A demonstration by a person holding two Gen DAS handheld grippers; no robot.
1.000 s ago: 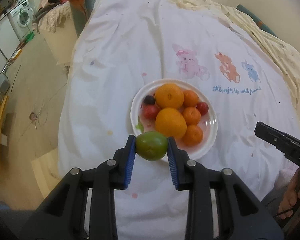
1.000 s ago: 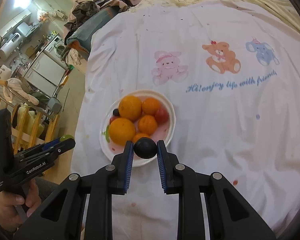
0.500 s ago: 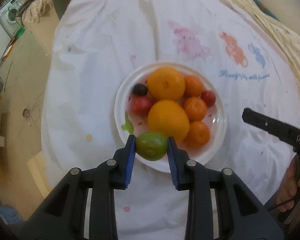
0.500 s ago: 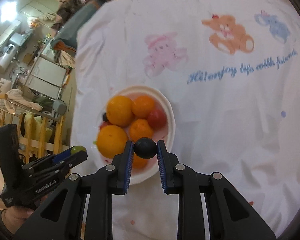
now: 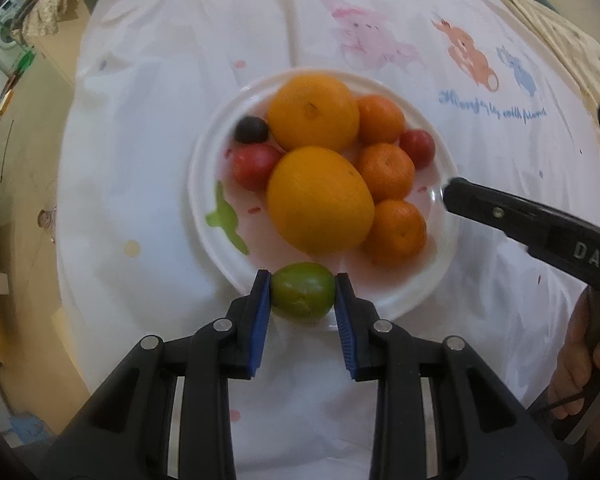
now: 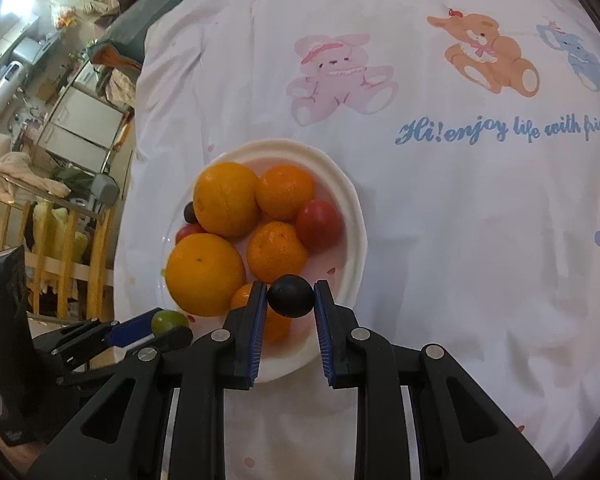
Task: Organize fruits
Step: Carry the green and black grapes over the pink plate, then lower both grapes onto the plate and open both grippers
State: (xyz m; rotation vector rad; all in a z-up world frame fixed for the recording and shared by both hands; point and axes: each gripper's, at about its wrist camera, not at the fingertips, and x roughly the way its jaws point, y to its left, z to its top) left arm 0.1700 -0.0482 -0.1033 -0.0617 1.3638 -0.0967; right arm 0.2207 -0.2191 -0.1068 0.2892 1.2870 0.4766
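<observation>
White cloth (image 6: 440,220) printed with cartoon animals, covering the surface beneath. White plate (image 5: 204,184) on the cloth, holding two large oranges (image 5: 318,200), three smaller mandarins (image 5: 386,170), two red fruits (image 5: 255,167) and one dark berry (image 5: 252,129). Left gripper (image 5: 302,296), fingers clamped on a green fruit (image 5: 302,290) above the plate's near rim. Right gripper (image 6: 291,300), fingers clamped on a dark round fruit (image 6: 291,295) over the plate's near edge.
</observation>
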